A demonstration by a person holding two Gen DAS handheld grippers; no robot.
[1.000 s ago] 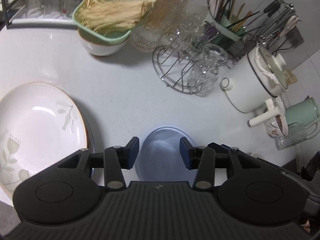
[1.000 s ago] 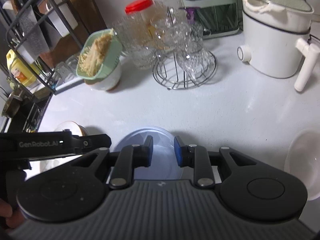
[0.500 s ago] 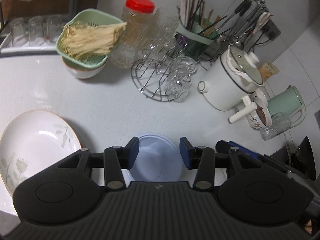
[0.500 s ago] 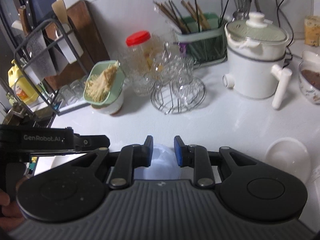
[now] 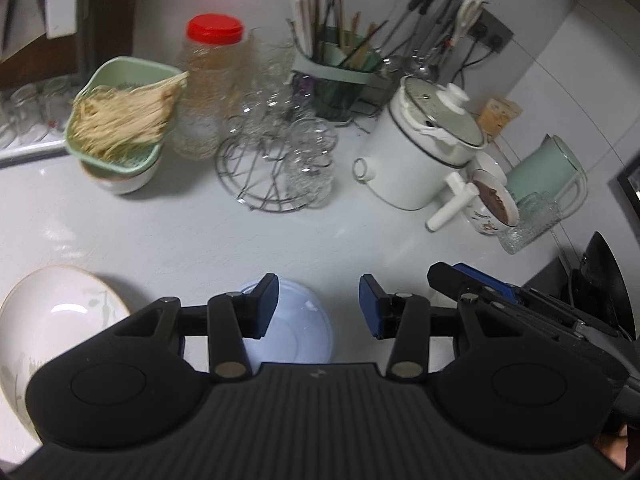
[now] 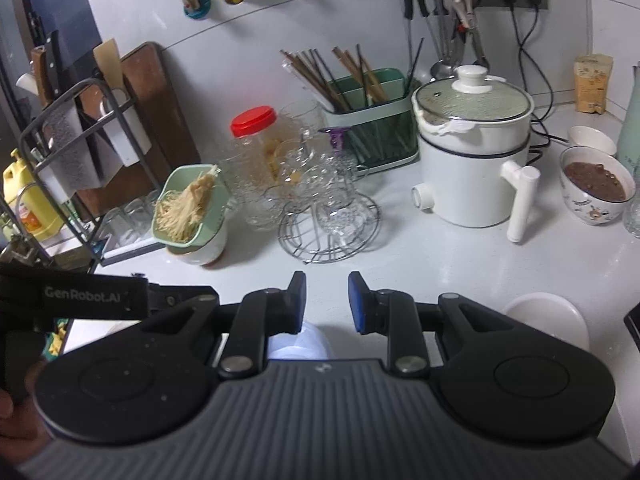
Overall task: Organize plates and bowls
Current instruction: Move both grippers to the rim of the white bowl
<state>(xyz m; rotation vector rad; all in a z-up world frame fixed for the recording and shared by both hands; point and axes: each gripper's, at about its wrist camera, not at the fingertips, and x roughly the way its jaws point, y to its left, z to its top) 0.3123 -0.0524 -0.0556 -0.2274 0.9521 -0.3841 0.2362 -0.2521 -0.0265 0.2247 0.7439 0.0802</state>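
**Left wrist view**

- Item 1: pale blue translucent bowl [image 5: 294, 326], lower centre of the frame, standing on the white counter [image 5: 192, 236] below and behind your left gripper [image 5: 318, 306]. It looks like thin plastic, so expect it to be light, a little flexible at the rim and slick. Take it by the rim, 1 pad inside and 1 outside, and press gently or the wall may buckle.
- Item 2: white plate with a leaf pattern [image 5: 52, 320], lower left, partly hidden by the gripper body. It looks ceramic: judge it heavy, stiff, smooth and breakable. Grip it at the raised edge and keep it level, since a 1-sided hold may let it swing.
- Fingers: your left gripper is released, jaws apart with bare counter between the pads; the bowl lies beneath them, not gripped.
- Your right gripper [image 5: 472, 286] shows at the lower right edge; its state cannot be told here.

**Right wrist view**

- Item 1: the same blue bowl [image 6: 304, 342], bottom centre, mostly hidden under the gripper.
- Item 3: small white bowl [image 6: 548, 316], lower right on the counter. It seems shallow and light; whether plastic or ceramic cannot be told, so handle it as fragile and pinch the rim.
- Fingers: your right gripper [image 6: 327, 300] has jaws narrowly parted and empty, nothing between the pads.
- Left gripper arm crosses the left edge.
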